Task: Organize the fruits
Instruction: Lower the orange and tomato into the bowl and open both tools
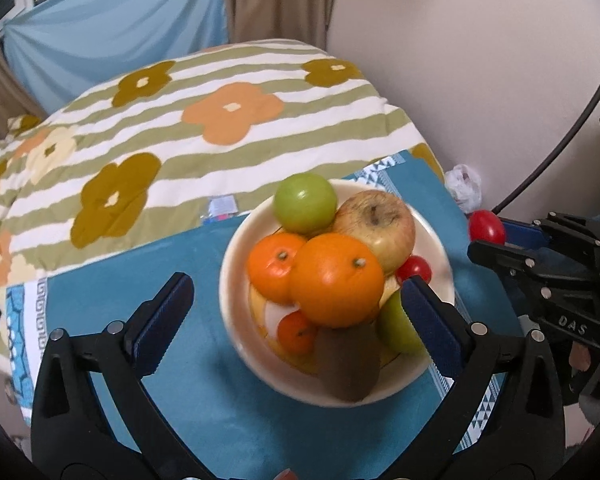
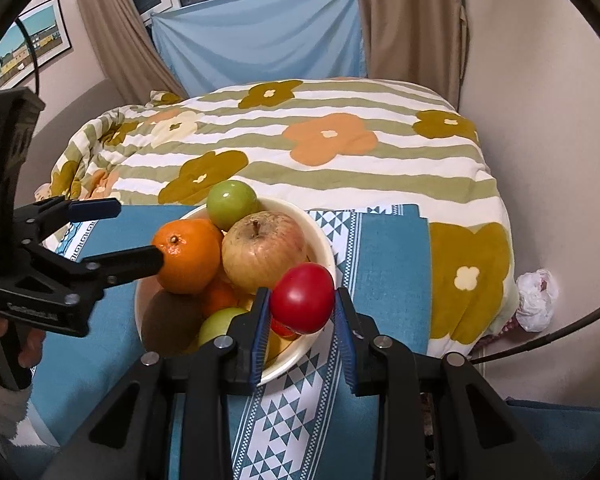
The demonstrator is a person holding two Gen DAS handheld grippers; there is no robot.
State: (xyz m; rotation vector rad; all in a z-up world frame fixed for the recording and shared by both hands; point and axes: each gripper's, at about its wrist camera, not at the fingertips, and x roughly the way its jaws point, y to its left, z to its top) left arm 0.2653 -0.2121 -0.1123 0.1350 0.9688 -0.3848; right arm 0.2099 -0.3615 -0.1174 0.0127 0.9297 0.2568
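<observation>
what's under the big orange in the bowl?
Under the big orange in the bowl: a smaller orange, a brown kiwi-like fruit, a green fruit and yellow bits. What lies deeper is covered.

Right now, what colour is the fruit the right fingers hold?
Red, clearest in the right wrist view.
</observation>
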